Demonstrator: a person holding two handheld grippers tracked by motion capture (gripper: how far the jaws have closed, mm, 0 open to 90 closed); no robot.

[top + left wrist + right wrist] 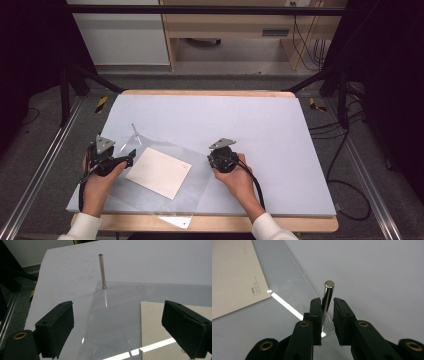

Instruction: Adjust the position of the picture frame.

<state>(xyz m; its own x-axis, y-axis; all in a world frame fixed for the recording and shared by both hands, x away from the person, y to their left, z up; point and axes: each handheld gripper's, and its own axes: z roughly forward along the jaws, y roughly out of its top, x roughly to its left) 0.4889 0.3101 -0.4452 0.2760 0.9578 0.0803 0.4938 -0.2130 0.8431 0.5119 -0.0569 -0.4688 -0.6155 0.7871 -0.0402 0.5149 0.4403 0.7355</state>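
A clear plastic sheet point(200, 186) lies on the pale grey mat point(260, 125), with a beige card point(159, 172) on it. A thin metal pin point(134, 129) stands upright at the sheet's far left corner. My left gripper point(129, 157) rests at the sheet's left edge. In its own view the left gripper point(118, 315) is wide open, the pin point(102, 271) ahead and the card point(160, 325) to the right. My right gripper point(327, 302) has a second pin point(327, 298) between nearly closed jaws. One pad touches it and a sliver of gap shows at the other.
The mat covers a wooden table whose front edge point(210, 223) runs along the bottom. A white paper corner point(177, 220) sticks out over that edge. Metal rails point(40, 165) flank the table, and cables point(345, 165) trail on the floor to the right.
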